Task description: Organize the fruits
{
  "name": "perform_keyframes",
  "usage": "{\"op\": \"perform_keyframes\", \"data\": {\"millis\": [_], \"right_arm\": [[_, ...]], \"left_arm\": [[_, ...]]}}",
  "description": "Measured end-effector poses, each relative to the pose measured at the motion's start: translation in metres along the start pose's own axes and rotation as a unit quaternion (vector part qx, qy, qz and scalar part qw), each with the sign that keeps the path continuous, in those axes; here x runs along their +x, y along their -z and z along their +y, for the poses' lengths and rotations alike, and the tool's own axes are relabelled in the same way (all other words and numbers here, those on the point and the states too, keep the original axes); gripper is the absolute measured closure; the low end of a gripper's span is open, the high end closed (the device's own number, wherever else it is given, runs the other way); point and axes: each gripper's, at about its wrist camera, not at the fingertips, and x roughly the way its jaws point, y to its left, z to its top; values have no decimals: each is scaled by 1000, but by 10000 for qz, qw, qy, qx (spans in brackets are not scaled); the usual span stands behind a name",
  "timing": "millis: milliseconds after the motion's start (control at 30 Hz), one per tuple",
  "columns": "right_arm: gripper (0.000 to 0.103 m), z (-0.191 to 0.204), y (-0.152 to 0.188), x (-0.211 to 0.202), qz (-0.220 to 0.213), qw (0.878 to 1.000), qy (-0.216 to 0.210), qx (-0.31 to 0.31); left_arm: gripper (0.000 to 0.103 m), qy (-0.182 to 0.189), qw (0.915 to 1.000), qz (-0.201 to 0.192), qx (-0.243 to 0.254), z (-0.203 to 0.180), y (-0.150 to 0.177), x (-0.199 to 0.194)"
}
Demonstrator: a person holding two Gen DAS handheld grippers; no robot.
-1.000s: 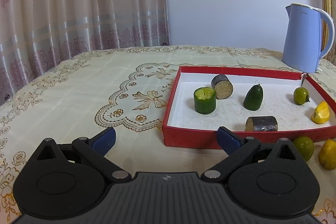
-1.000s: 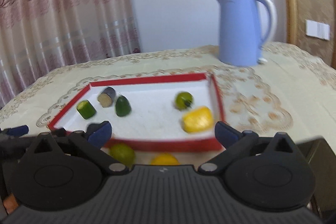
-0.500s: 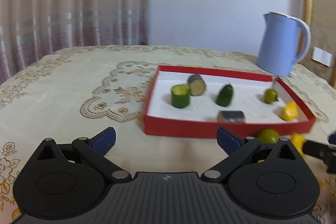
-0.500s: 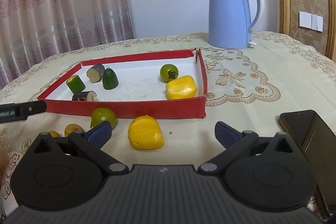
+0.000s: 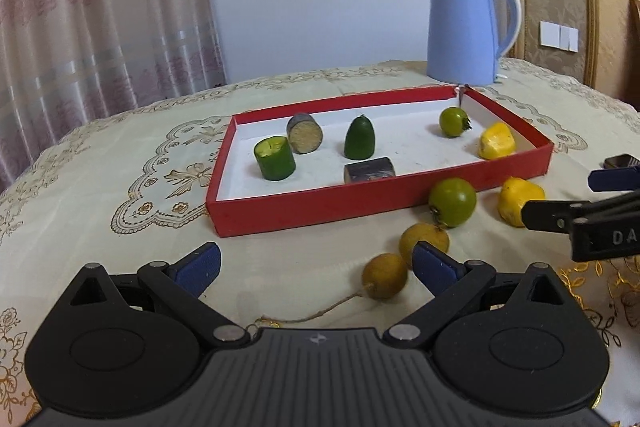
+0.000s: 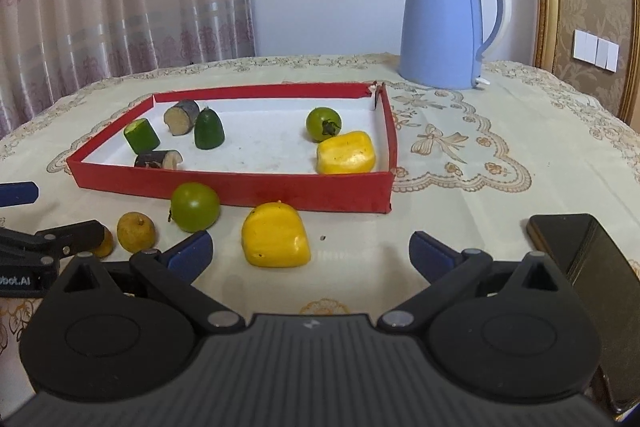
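A red tray (image 5: 304, 207) (image 6: 248, 187) holds several pieces: green chunks, dark sugarcane pieces, a green tomato (image 6: 323, 123) and a yellow piece (image 6: 346, 152). On the cloth in front of it lie a green tomato (image 5: 453, 202) (image 6: 195, 207), a yellow piece (image 6: 275, 241) (image 5: 518, 195) and two longans (image 5: 385, 275) (image 5: 423, 241) on a twig. My left gripper (image 5: 316, 263) is open and empty, just before the longans. My right gripper (image 6: 310, 251) is open and empty, with the yellow piece between its fingertips' line.
A blue kettle (image 5: 464, 31) (image 6: 448, 23) stands behind the tray. A dark phone (image 6: 592, 259) lies at the right near the table edge. Each gripper shows at the side of the other's view. Curtains hang behind the table.
Both grippers have pulled back and lowered toward the loose fruit in front of the tray. The left view swung right, so the longans and the right gripper now show.
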Motion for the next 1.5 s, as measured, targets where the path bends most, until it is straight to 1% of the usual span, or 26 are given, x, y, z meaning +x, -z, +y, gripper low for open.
{"op": "perform_keyframes", "data": {"millis": [133,233,267,300,333,367,400,433,500,533,633,667,733,800,833,933,1167,1267,1500], "right_arm": [[0,-2,0,1,33,10000,-15,50],[0,-2,0,3,82,10000,-22,42],[0,-2,0,2,80,10000,-14,33],[0,-1,0,2,77,10000,-15,25],[0,-1,0,2,78,10000,-23,17],[0,-1,0,3,86,10000,-26,13],[0,-1,0,3,98,9999,-23,12],[0,-1,0,4,116,9999,-20,15],[0,-2,0,5,141,9999,-14,31],[0,-2,0,5,155,9999,-14,47],[0,-4,0,8,227,9997,-22,81],[0,-4,0,8,242,9997,-13,88],[0,-4,0,8,249,9996,-10,95],[0,-4,0,8,250,9996,-11,98],[0,-4,0,8,257,9996,-11,96],[0,-4,0,11,327,9994,16,79],[0,3,0,14,420,9990,144,-99],[0,5,1,15,454,9987,184,-152],[0,4,0,17,481,9986,177,-147]], "left_arm": [[1,272,9996,21,-29,1,1,-3],[1,260,9996,95,-45,-1,1,2],[3,270,9996,122,-42,-1,1,4],[12,303,9994,141,-32,-2,0,4],[26,344,9992,184,-14,-3,0,6],[34,385,9989,262,1,-4,-1,8],[45,435,9984,350,-5,-4,-1,10],[49,511,9978,427,-33,-4,-1,13],[50,551,9976,414,-87,-2,0,13],[54,563,9975,409,-89,-1,0,13],[61,610,9973,398,-129,1,0,12],[62,651,9970,393,-167,3,0,12],[69,725,9963,391,-256,4,0,12],[73,791,9956,396,-309,5,-1,12],[77,814,9954,391,-315,6,-1,11],[78,876,9948,380,-367,6,-1,11],[78,750,9954,307,-513,12,-2,12],[78,748,9955,334,-467,10,-1,13],[78,562,9977,333,-177,0,1,15]]}}
